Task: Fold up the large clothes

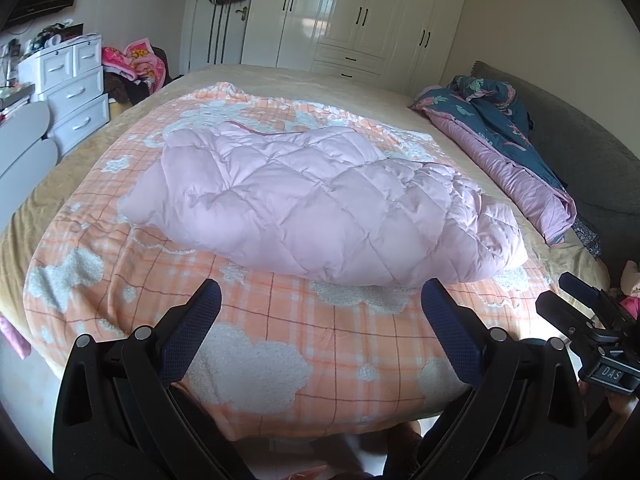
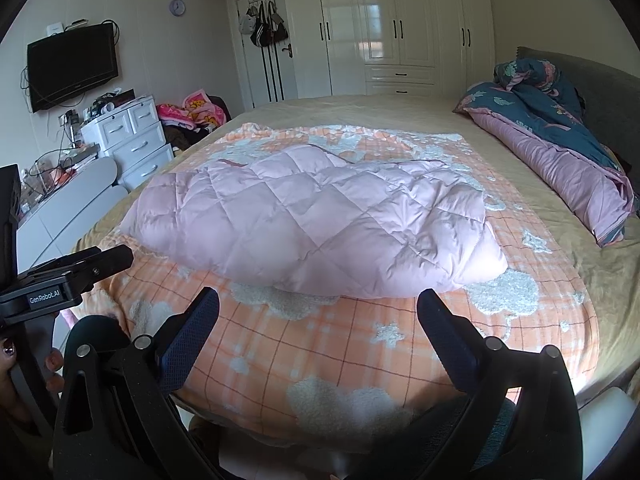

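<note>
Bedroom, wide bed under an orange checked blanket, wardrobe behind.

At the left stood white drawers; mid-bed lay the pink quilted coat, already doubled into a thick bundle on the blanket. Nearer the foot, the left gripper and right gripper both hovered with fingers spread wide, holding nothing, clear of the coat. Judged a pause between folds: the next move would call for both to reach forward and pinch the bundle's near edge. A rumpled duvet lay far right.
</note>
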Action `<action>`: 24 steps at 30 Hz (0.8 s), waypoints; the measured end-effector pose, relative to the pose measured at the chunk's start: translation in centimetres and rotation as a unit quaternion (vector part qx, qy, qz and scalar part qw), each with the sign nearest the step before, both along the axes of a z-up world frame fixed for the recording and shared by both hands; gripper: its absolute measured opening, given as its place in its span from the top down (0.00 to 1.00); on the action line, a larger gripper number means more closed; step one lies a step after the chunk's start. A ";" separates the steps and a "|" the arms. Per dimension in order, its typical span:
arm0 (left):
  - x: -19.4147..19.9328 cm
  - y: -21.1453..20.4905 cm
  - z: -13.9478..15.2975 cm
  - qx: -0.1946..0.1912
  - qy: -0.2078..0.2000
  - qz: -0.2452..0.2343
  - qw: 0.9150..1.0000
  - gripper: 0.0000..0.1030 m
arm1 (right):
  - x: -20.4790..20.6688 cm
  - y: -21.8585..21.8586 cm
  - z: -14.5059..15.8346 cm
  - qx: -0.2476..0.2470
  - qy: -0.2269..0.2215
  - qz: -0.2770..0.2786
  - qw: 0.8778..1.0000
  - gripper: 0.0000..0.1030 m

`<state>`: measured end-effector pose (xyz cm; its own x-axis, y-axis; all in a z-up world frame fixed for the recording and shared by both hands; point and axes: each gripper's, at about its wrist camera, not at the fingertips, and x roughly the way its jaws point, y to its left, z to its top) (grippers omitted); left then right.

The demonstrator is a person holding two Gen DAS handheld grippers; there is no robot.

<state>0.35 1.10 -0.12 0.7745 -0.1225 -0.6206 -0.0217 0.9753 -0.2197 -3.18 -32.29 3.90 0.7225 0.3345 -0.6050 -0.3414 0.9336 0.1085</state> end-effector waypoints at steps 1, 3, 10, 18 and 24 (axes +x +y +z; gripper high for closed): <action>0.0 0.0 0.0 0.001 0.000 0.001 1.000 0.09 | 0.0 0.0 0.0 0.000 0.000 0.000 1.000 0.04; 0.0 0.0 0.0 0.001 0.000 0.001 1.000 0.09 | 0.0 0.0 0.0 0.000 -0.001 0.000 1.000 0.04; -0.1 0.0 0.1 0.005 0.001 0.001 1.000 0.09 | 0.0 0.0 0.1 0.000 -0.001 0.000 1.000 0.04; -0.1 -0.1 0.1 0.004 0.002 0.001 1.000 0.09 | 0.0 0.0 0.1 0.000 -0.001 0.000 1.000 0.04; -0.2 0.0 0.0 0.006 0.001 0.003 1.000 0.09 | -0.1 0.0 0.1 0.001 -0.003 0.001 1.000 0.04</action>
<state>0.14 1.09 -0.09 0.7737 -0.1105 -0.6238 -0.0281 0.9777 -0.2081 -3.25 -32.25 3.98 0.7253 0.3362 -0.6008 -0.3432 0.9330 0.1078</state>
